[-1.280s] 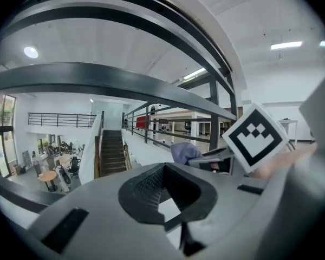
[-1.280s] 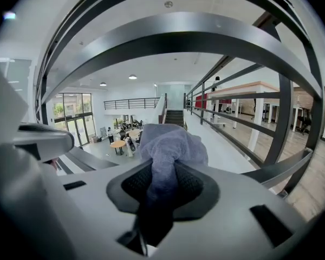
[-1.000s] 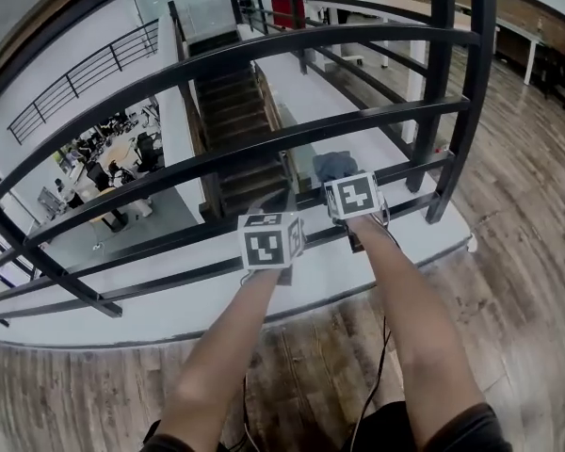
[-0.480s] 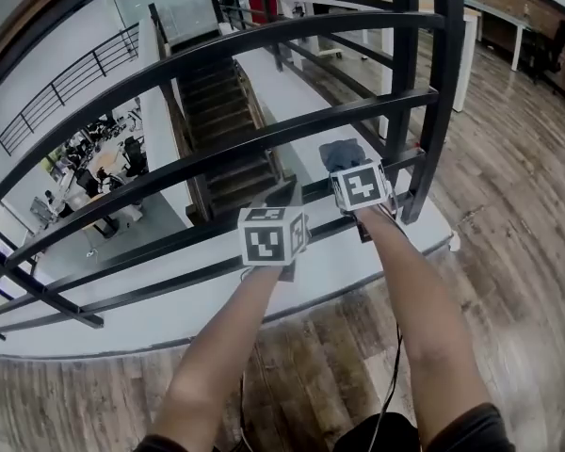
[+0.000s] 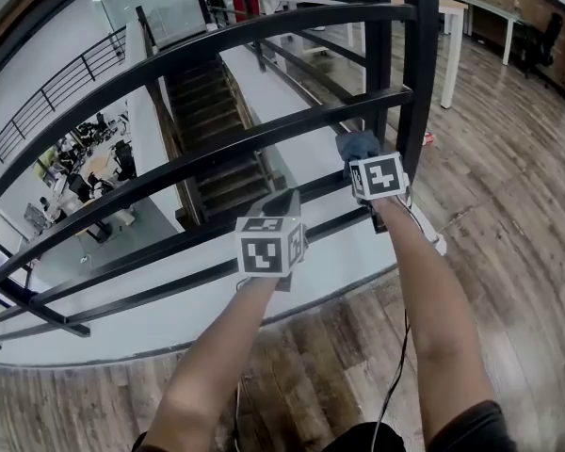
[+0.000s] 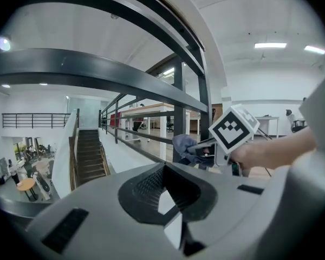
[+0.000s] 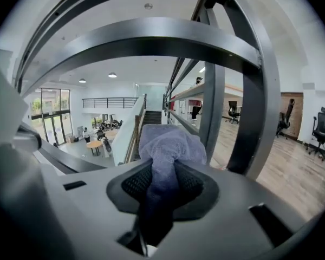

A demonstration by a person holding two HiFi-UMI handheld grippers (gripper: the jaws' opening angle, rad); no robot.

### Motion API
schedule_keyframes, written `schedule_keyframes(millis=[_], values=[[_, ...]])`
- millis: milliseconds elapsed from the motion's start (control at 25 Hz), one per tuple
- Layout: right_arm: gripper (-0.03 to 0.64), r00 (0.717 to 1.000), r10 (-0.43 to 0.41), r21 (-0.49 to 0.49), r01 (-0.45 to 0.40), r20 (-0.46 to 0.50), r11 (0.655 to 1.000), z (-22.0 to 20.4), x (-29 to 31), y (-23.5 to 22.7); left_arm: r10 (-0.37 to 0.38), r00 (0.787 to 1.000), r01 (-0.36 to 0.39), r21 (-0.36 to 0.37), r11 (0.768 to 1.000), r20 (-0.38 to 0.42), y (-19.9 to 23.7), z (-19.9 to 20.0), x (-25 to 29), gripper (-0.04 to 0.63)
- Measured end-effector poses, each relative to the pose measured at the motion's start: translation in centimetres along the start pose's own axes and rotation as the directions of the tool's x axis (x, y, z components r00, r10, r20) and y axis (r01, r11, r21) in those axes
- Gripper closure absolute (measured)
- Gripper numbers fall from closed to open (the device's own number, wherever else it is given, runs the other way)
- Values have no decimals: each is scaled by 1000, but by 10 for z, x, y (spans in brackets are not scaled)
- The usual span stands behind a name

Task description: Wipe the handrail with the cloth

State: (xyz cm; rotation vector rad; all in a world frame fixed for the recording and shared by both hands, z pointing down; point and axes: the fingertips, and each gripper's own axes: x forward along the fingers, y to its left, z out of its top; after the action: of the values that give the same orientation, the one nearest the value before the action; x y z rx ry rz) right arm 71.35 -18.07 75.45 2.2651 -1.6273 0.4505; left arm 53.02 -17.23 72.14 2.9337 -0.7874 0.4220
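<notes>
The handrail is a black metal railing of several curved horizontal bars (image 5: 264, 34) with two upright posts (image 5: 419, 73) at the right. My right gripper (image 5: 363, 154) is shut on a blue-grey cloth (image 5: 355, 143), which bunches out past its jaws (image 7: 170, 142). The cloth is held at a lower bar (image 5: 311, 188), close to the left of the posts; whether it touches is unclear. My left gripper (image 5: 284, 200) hovers at the same bar further left, jaws together with nothing in them. In the left gripper view the cloth (image 6: 183, 143) and the right gripper's marker cube (image 6: 234, 128) show ahead.
Beyond the railing a staircase (image 5: 212, 149) drops to a lower floor with people and tables (image 5: 80, 168). A white ledge (image 5: 169, 309) runs under the railing, with wood flooring (image 5: 508, 215) on my side. Desks and chairs (image 5: 527, 36) stand far right. A cable (image 5: 395, 384) hangs from the right gripper.
My right gripper has carried the cloth to the right along the lower bar, closer to the upright posts. The left gripper has stayed about where it was.
</notes>
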Motion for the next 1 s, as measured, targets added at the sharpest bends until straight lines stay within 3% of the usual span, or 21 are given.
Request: schedule_keyframes(millis=[80,280,600,720,840,1000], values=[[520,1000,7,14,-7,-9,1000,-4,1,-16,7,1000,-7,0,1000,-2,0,0,2,597],[520,992,-126,-3,126,13,992,-2,0,-77,20,1000,-20,-8,1000,-2,9,2,1,597],[522,979,-190,7,190,68,982,6,0,-76,53,998,-52,-25,998,38,48,-3,-33,597],[522,968,-188,12,189,164,982,11,-15,-44,75,995,-73,-30,997,67,77,-1,-65,597],[522,963,-84,-8,90,257,996,27,-27,23,115,987,-111,-38,993,110,114,2,-99,597],[522,950,79,-66,-62,303,996,40,-44,133,141,978,-137,-37,990,155,151,-14,-151,597]])
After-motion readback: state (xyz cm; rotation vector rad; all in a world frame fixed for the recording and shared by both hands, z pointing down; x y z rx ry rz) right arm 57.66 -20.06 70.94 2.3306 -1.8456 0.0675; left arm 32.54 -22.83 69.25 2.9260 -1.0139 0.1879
